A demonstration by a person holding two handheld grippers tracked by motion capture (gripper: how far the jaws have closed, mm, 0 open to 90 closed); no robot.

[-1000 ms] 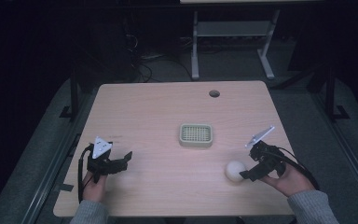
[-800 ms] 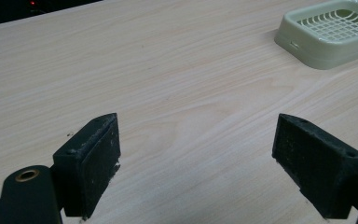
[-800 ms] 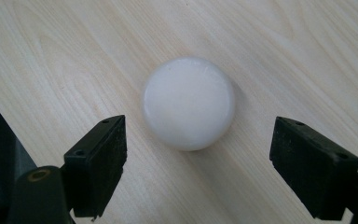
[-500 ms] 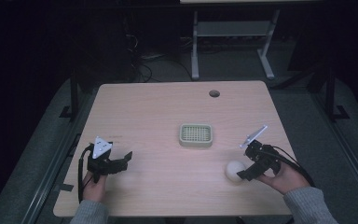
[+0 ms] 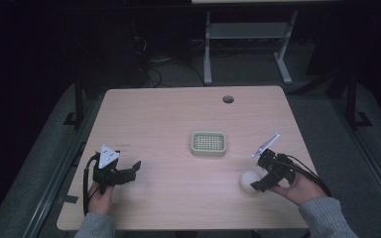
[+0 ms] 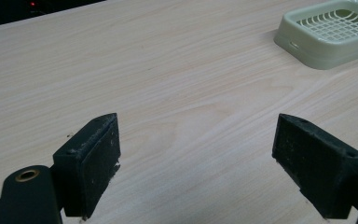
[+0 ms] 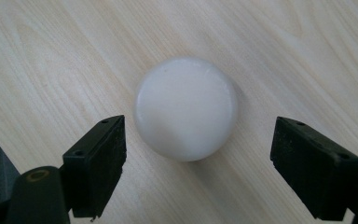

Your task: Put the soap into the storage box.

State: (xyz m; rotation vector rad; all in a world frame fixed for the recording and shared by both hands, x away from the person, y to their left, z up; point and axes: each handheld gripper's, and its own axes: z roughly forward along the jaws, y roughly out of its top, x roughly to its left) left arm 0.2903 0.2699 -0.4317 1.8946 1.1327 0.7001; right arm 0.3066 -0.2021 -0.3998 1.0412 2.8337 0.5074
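Note:
A white round soap-like puck (image 5: 250,181) (image 7: 186,108) lies on the wooden table (image 5: 178,124) near its front right. My right gripper (image 5: 259,183) (image 7: 196,168) hovers just right of it, open, jaws straddling the puck's near side without touching it. A pale green slotted tray (image 5: 208,143) (image 6: 328,32) sits at the table's middle, with nothing in it. At the front left my left gripper (image 5: 131,171) (image 6: 196,168) stands open over bare wood, pointing toward the tray.
A round cable hole (image 5: 227,99) is in the table's far edge area. A metal stand (image 5: 248,44) stands on the dark floor beyond the table. Black cables (image 5: 307,173) trail from both grippers.
My right gripper has moved left and down toward the white puck. The left gripper has stayed in place.

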